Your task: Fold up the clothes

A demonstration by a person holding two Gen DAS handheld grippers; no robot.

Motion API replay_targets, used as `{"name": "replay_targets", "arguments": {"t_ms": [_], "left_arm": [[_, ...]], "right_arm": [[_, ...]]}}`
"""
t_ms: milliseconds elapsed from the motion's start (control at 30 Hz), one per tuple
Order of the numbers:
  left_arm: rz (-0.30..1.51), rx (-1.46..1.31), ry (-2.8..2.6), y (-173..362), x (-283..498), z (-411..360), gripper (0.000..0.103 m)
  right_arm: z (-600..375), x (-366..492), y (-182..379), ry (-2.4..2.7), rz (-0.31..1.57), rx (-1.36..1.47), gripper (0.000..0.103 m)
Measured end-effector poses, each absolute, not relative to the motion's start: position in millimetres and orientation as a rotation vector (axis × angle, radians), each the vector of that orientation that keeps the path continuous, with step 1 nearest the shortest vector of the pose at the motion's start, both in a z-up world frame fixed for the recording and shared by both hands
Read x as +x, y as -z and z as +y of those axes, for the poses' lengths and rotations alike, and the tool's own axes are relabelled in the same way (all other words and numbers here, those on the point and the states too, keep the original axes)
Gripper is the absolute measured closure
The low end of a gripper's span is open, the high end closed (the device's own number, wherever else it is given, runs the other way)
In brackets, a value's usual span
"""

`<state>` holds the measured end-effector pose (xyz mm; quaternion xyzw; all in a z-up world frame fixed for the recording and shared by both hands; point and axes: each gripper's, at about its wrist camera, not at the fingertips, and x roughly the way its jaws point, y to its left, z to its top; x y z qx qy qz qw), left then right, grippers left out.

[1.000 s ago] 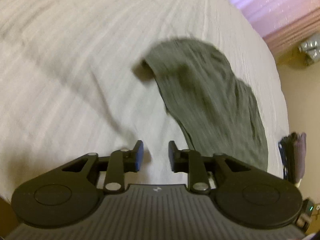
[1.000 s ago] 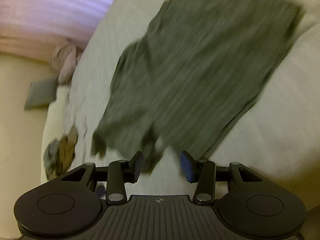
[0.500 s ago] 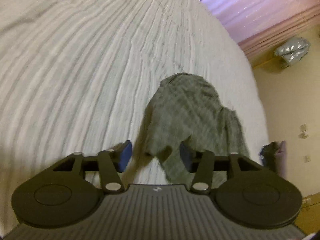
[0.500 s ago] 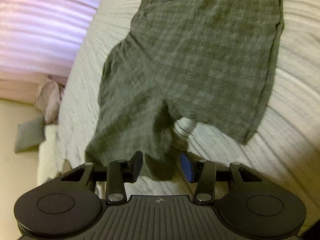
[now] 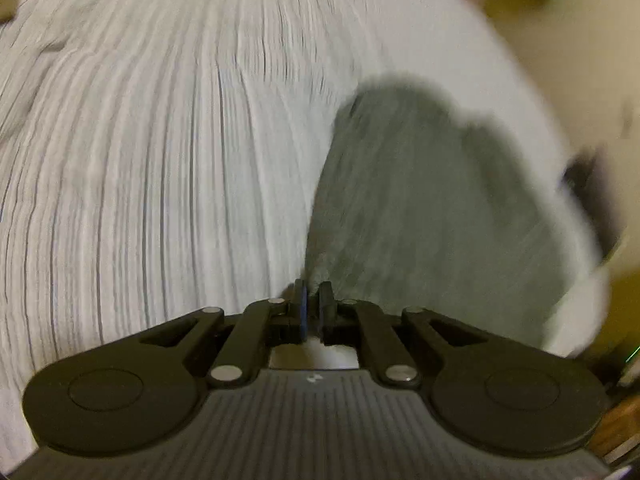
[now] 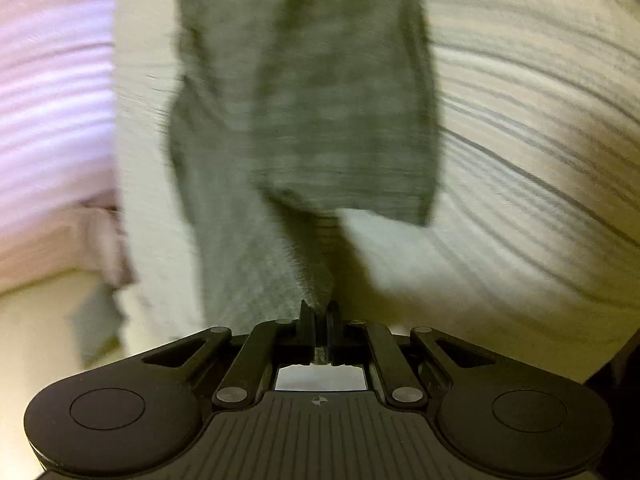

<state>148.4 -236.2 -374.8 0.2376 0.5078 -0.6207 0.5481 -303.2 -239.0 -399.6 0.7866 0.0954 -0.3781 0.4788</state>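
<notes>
Fingers of our left gripper [image 5: 311, 294] and right gripper [image 6: 319, 316] pinch edges of the soft, light grey-green checked cloth garment [image 6: 304, 120]; we judge corners the best hold.

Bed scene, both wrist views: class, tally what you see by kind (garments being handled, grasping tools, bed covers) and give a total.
Grey-green checked fabric garment: 1, pinched at two spots
Black two-finger tools: 2, left tool and right tool, both shut on the garment
White ribbed fabric bed cover: 1
Total: 4
</notes>
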Motion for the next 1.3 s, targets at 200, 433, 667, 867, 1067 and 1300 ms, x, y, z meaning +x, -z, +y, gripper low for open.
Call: {"name": "replay_targets", "arguments": {"t_ms": [200,433,667,867,1067,1300], "left_arm": [[1.116,0.567,1.405,368,129,-233,0.090],[1.077,0.532,1.383,345,108,-220,0.087],[1.035,0.622,1.339,357,68,-225,0.088],[1.101,0.571,1.191,342,50,-222,0.088],[1.107,0.470,1.175,318,5,-247,0.088],[1.177,0.389,1.214,325,-41,-286,0.088]], "right_arm": [[-241,-281,370,0.947,0.483,1.645,0.070],[-242,-262,307,1.001,0.690,1.094,0.070],[-242,-230,352,0.975,1.069,0.586,0.070],[-252,-300,328,0.881,1.091,0.652,0.070],[-359,-379,315,1.097,0.962,0.581,0.070],[-405,-433,335,1.037,0.938,0.745,0.103]]}}
